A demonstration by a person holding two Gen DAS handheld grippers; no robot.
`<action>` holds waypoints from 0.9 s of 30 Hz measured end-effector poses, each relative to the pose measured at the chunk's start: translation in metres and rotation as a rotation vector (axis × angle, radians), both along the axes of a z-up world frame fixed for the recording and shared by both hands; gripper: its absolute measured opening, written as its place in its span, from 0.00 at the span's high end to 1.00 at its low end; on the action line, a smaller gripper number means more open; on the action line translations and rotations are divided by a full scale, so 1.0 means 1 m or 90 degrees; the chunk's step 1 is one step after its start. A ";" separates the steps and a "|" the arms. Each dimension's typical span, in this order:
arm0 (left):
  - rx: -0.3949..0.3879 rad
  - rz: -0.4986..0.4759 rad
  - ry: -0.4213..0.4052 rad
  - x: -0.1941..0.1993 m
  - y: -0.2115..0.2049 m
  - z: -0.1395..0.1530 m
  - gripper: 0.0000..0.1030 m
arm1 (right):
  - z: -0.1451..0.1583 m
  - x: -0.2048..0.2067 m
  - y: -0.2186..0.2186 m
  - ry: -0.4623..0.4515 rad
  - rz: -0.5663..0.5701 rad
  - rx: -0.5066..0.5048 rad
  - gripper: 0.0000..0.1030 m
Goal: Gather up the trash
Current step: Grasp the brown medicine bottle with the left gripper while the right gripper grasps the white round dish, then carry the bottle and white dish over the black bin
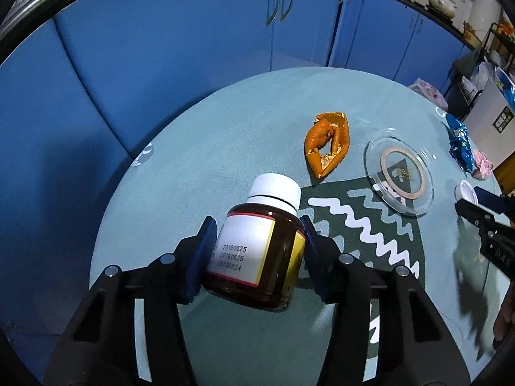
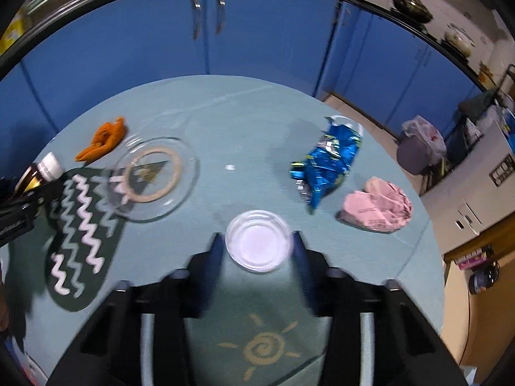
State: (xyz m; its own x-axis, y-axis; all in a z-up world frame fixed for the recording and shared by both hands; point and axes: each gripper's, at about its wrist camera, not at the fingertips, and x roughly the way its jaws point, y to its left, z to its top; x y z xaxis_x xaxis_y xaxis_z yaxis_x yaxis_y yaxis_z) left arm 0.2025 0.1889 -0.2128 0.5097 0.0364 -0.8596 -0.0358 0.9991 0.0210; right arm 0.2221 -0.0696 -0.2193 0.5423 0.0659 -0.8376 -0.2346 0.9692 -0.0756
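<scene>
brown bottle (image 1: 257, 251) clamped between left hand-held gripper (image 1: 257, 234) pads.

the left gripper (image 1: 257, 234) is matte black plastic, two angular arms with triangular cut-outs and round silver screw heads at the joints; its fingers (image 1: 206, 247) carry dark blue flat pads. the right gripper (image 2: 257, 244) is the same build, black with blue pads and grey screw heads.
</scene>
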 end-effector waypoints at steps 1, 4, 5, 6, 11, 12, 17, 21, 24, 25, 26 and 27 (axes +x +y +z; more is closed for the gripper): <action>0.000 0.002 0.000 -0.002 -0.001 0.001 0.51 | 0.001 -0.003 0.000 -0.003 0.001 0.001 0.62; -0.002 0.003 -0.002 -0.010 -0.003 0.006 0.53 | 0.007 -0.011 -0.007 -0.009 -0.007 0.013 0.62; -0.004 0.003 -0.003 -0.012 -0.005 0.008 0.54 | 0.009 -0.013 -0.010 -0.009 -0.009 0.012 0.62; -0.006 0.001 -0.004 -0.015 -0.009 0.010 0.54 | 0.010 -0.014 -0.014 -0.010 -0.011 0.011 0.62; -0.011 -0.009 -0.012 -0.022 -0.030 0.022 0.55 | 0.019 -0.029 -0.030 -0.016 -0.020 0.014 0.62; -0.012 -0.013 -0.014 -0.024 -0.034 0.025 0.55 | 0.020 -0.032 -0.035 -0.017 -0.022 0.016 0.62; -0.015 -0.028 -0.020 -0.033 -0.058 0.033 0.55 | 0.028 -0.044 -0.052 -0.021 -0.026 0.023 0.62; -0.017 -0.041 -0.016 -0.044 -0.073 0.035 0.55 | 0.033 -0.056 -0.063 -0.023 -0.027 0.032 0.62; -0.010 -0.057 -0.012 -0.053 -0.089 0.035 0.55 | 0.035 -0.066 -0.071 -0.024 -0.029 0.037 0.62; -0.010 -0.063 -0.011 -0.055 -0.094 0.035 0.55 | 0.035 -0.069 -0.074 -0.022 -0.030 0.039 0.62; -0.011 -0.070 -0.009 -0.057 -0.099 0.034 0.55 | 0.035 -0.073 -0.078 -0.019 -0.032 0.040 0.62; -0.010 -0.080 -0.005 -0.061 -0.107 0.034 0.55 | 0.034 -0.075 -0.080 -0.019 -0.033 0.040 0.62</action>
